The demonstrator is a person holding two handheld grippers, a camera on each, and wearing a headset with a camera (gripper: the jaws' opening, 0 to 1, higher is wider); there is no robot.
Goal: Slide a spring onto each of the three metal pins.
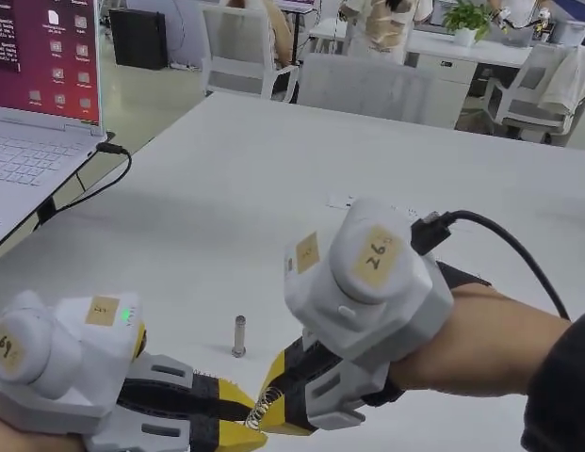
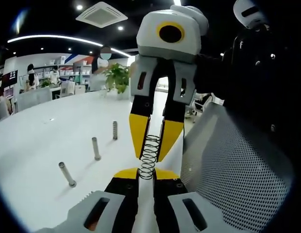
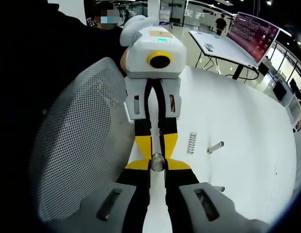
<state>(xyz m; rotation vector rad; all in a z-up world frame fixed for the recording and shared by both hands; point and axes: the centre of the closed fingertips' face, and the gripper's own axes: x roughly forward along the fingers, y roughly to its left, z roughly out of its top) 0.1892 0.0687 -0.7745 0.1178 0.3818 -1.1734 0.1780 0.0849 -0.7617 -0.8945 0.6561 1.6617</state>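
left tool (image 2: pixel 146 174) and right tool (image 3: pixel 158 166) meet tip to tip low over the counter (image 1: pixel 273 188). each has its jaws closed to a narrow gap on one end of the same spring (image 2: pixel 150 151), which bridges the two. the three pins (image 2: pixel 95 148) stand upright in a row on the counter, off to one side and apart from both tools, and all look bare. a second spring (image 3: pixel 192 142) lies loose on the counter near one pin.

the risk, as i judge it, is the handover. if one tool lets go while the other has only the last coils, the spring could tip, flick out and roll off. pulling the tools apart while both are clamped could stretch or kink it. a skewed spring may then catch on a pin's top and knock it.
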